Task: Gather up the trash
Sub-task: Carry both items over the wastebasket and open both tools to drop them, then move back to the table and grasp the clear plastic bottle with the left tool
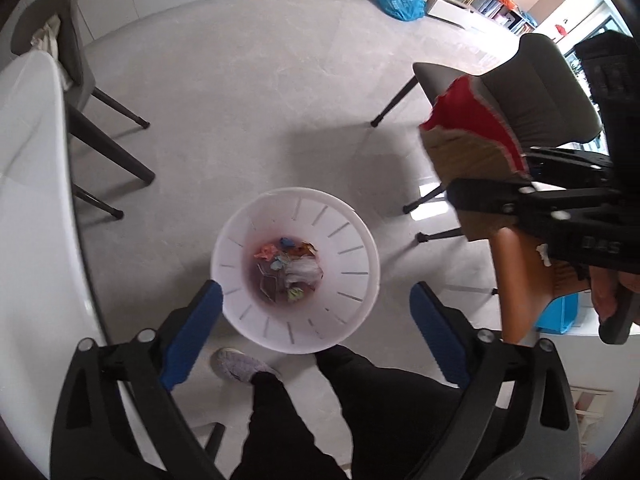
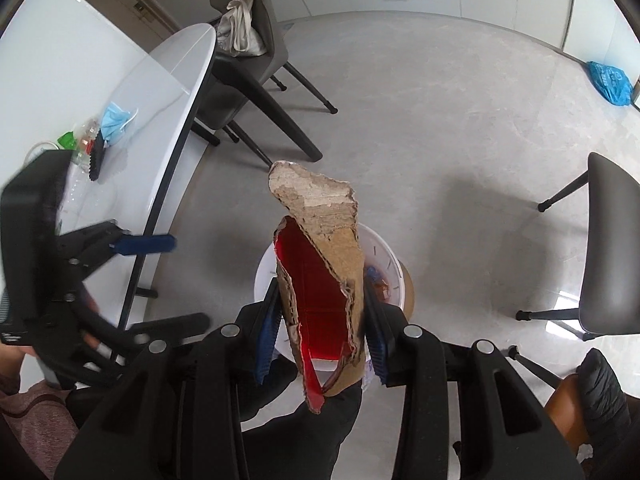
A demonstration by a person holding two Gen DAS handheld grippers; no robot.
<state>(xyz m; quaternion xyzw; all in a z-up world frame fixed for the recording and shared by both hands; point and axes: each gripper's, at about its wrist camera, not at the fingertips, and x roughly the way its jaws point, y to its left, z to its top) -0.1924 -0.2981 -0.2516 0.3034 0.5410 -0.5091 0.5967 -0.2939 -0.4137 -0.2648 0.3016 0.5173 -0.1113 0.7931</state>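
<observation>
Left wrist view, left to right: white table (image 1: pixel 32 184) along the left edge, grey chair (image 1: pixel 60 60) behind it at upper left with pale cloth over its back. Left gripper (image 1: pixel 316 336) at lower centre, blue pads (image 1: pixel 192 336) spread wide apart, nothing between them. Directly beyond the pads, white bin (image 1: pixel 352 276) standing on the grey floor, small scraps of coloured paper and plastic lying at its bottom. Shoe (image 1: pixel 240 364) and dark trouser legs below the bin at the bottom of the frame. Blue bag (image 1: pixel 400 5) on the floor at upper centre, well apart from the bin. Torn cardboard (image 1: pixel 472 140), red on one face and brown on the other, at right, clamped in the right gripper (image 1: pixel 500 196), which enters from the right edge. Right wrist view, left to right: left gripper (image 2: pixel 148 244) at the left edge, blurred, one blue pad showing over the table (image 2: pixel 168 80); face mask (image 2: pixel 116 120) and small clutter on the table at upper left. Right gripper (image 2: pixel 322 332) at lower centre, closed on the cardboard (image 2: pixel 320 248), pads pressing both sides of the folded piece. Cardboard upright, its torn end pointing up the frame, partly covering the bin (image 2: pixel 386 256) below. Second chair (image 2: pixel 612 248) at right.
</observation>
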